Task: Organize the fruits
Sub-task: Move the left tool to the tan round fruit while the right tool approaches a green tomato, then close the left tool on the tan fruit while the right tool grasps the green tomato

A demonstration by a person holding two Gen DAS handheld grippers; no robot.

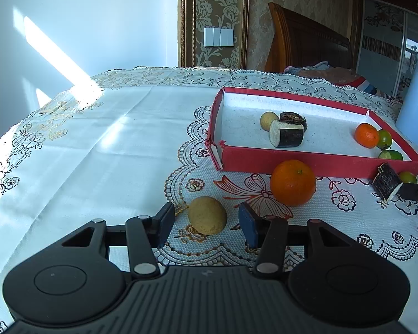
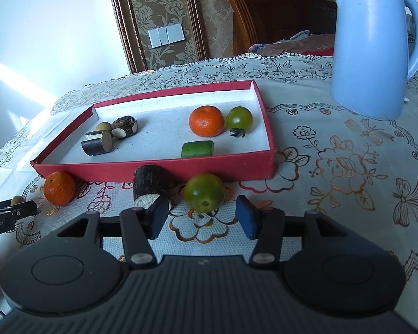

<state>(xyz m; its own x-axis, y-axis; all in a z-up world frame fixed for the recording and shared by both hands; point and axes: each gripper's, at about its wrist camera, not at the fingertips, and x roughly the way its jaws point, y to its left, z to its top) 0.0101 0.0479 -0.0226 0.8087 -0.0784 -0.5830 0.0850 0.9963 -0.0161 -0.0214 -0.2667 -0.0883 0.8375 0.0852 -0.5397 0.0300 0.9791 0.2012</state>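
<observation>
Both tongs stand apart, clamped on nothing. In front of the red tray [image 2: 158,174], the left gripper [image 1: 207,226] frames the yellow fruit [image 1: 207,215] and the right gripper [image 2: 202,218] the green tomato [image 2: 204,192]; round fruits can roll away if a pad [image 2: 160,217] pushes them

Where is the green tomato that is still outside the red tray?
In the right wrist view the green tomato lies on the tablecloth before the red tray, right of the dark sugarcane piece.

The kettle [image 1: 415,103] is cut off by the left view's right edge; the red tray's wall [image 1: 320,161] hides part of a green tomato [image 1: 390,155].
</observation>
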